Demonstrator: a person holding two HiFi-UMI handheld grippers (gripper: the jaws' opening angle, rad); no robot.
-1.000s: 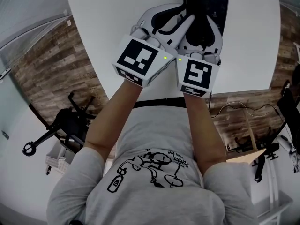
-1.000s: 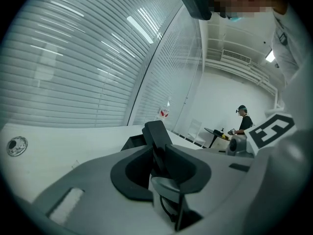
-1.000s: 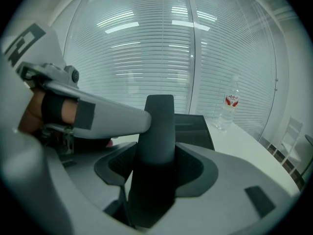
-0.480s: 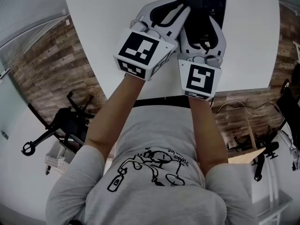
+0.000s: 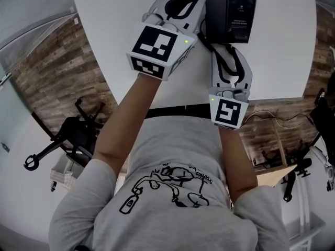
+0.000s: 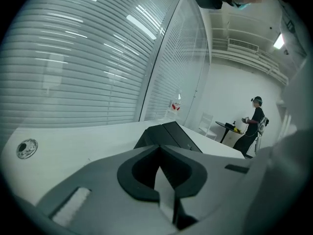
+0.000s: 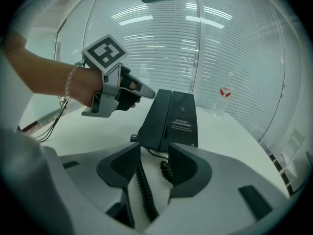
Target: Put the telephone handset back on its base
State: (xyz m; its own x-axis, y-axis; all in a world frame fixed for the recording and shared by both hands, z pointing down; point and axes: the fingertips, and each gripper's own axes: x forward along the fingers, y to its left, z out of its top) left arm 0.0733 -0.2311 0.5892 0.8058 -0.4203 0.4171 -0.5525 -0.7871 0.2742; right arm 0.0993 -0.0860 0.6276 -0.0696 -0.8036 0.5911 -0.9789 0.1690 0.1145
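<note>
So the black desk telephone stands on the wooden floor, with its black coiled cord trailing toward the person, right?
No: the head view shows the black desk telephone standing on the white table. Its black coiled cord does trail toward the person.

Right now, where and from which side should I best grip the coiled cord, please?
Grip the loose stretch of the coiled cord just short of the telephone, from the near side. It runs lengthwise between the right gripper's fingers, which have just been closing but stand apart, so they should pinch across its coils.
</note>
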